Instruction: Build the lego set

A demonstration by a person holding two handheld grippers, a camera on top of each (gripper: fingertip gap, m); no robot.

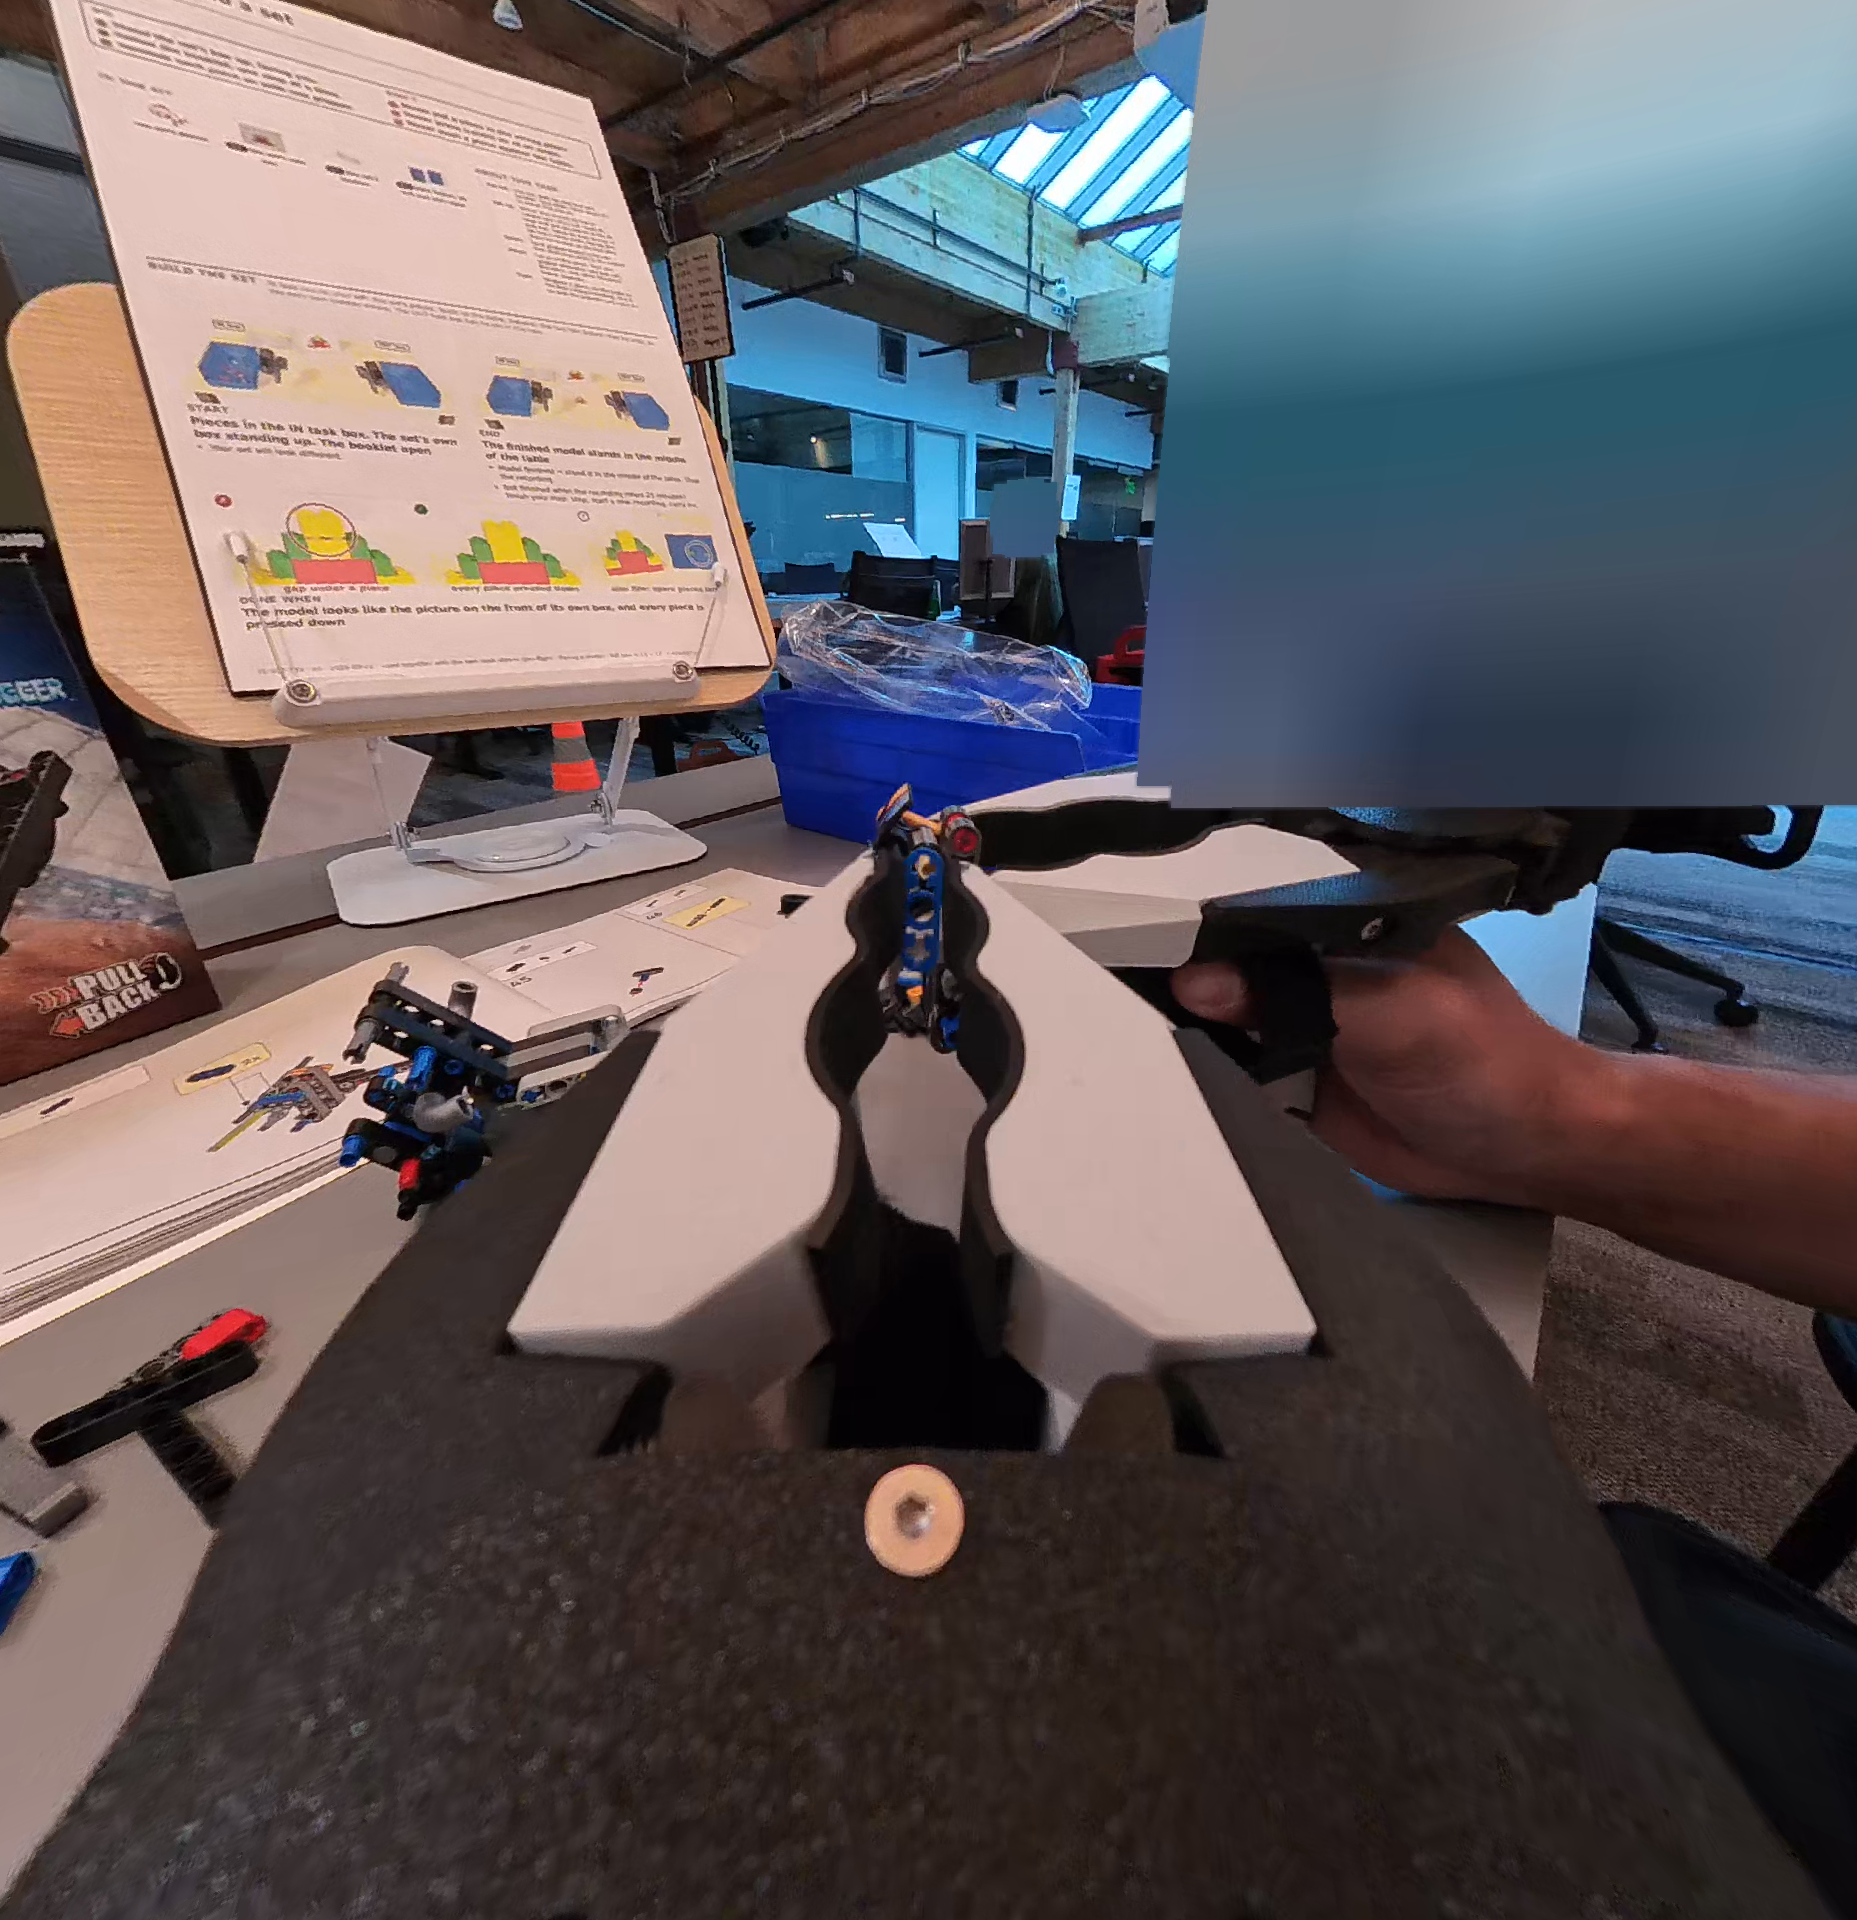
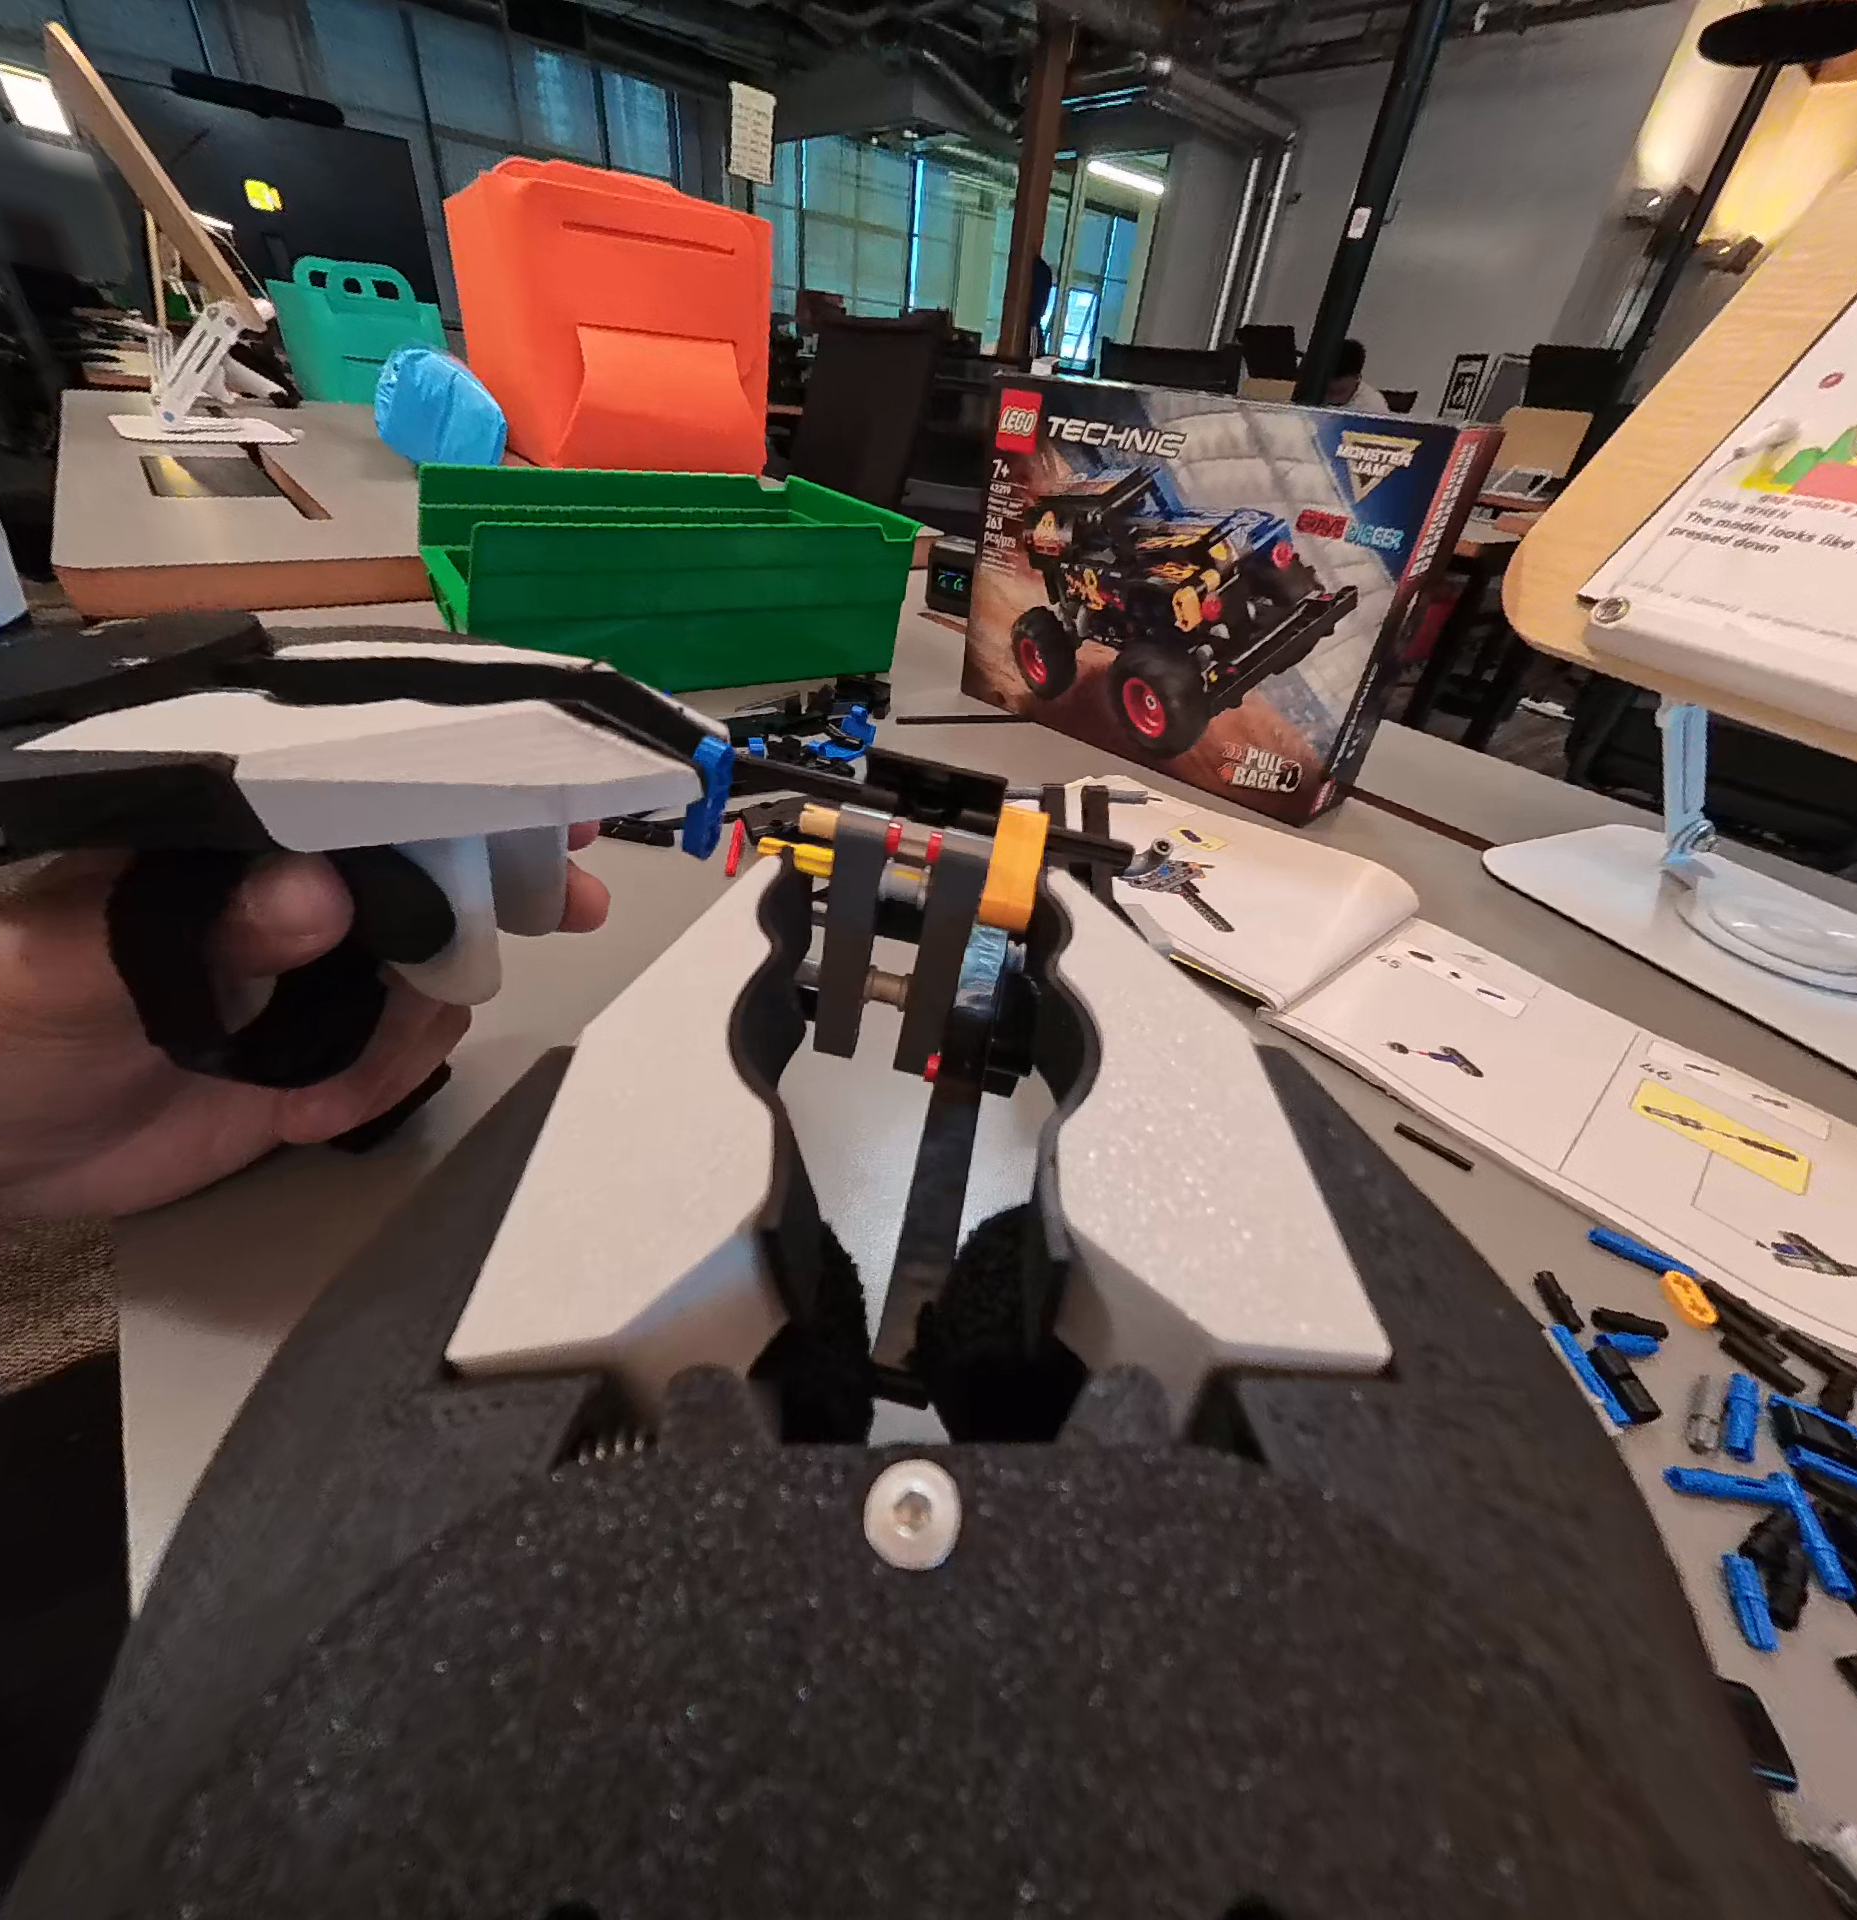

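Observation:
My left gripper (image 1: 919, 883) is shut on a small blue beam (image 1: 916, 920) and holds it upright above the table. In the right wrist view the left gripper (image 2: 695, 795) comes in from the left, with the blue beam (image 2: 708, 795) at the left end of a sub-assembly. My right gripper (image 2: 913, 894) is shut on that grey, black and yellow sub-assembly (image 2: 903, 935). In the left wrist view the right gripper (image 1: 971, 836) reaches in from the right and meets the beam's top. A second, larger black and blue sub-assembly (image 1: 436, 1081) lies on the open instruction booklet (image 1: 155, 1153).
The set's box (image 2: 1215, 582) stands behind the booklet (image 2: 1526, 1081). Several loose blue and black pieces (image 2: 1755, 1455) lie at the right. A green bin (image 2: 675, 582), an orange box (image 2: 612, 312), a blue bin (image 1: 903, 748) and a sheet stand (image 1: 384, 364) ring the table. Black and red parts (image 1: 165, 1382) lie left. About 4 cm separates my left fingertips from my right.

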